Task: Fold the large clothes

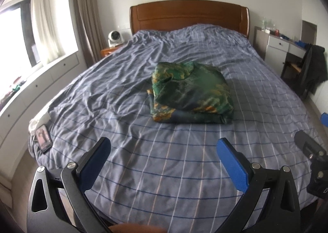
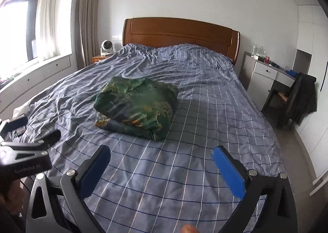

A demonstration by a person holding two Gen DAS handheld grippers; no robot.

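Item: green patterned garment [image 1: 189, 91], already in a compact folded bundle, mid-bed, well clear of both grippers.
Support: bed [image 1: 184, 161], blue checked cover, rumpled toward far-left, flatter near side.
Left gripper [image 1: 164, 147]: jaws spread wide, nothing between; held over near edge of bed, bundle straight ahead.
Right gripper [image 2: 162, 157]: jaws likewise released, empty; bundle ahead and slightly left in its view.
Step (judged): fold looks done or nearly so; prob. final tidy or check.
Loose bits: flap standing up at far-left of bundle top; corner poking out at left, near side; bottom layer sticking out past upper layers.
How to do well: approach low from near side, both grippers level; pinch stray corner only, not whole stack; tuck under, then press top flat w/ closed jaws.
Fabric (judged): looks slick, thin; prob. slides, so light grip, slow pull.
Risk: dragging bed cover along w/ garment; top layers slipping off.
Nearby: phone [image 1: 43, 137] at left near edge, well apart, no obstruction.
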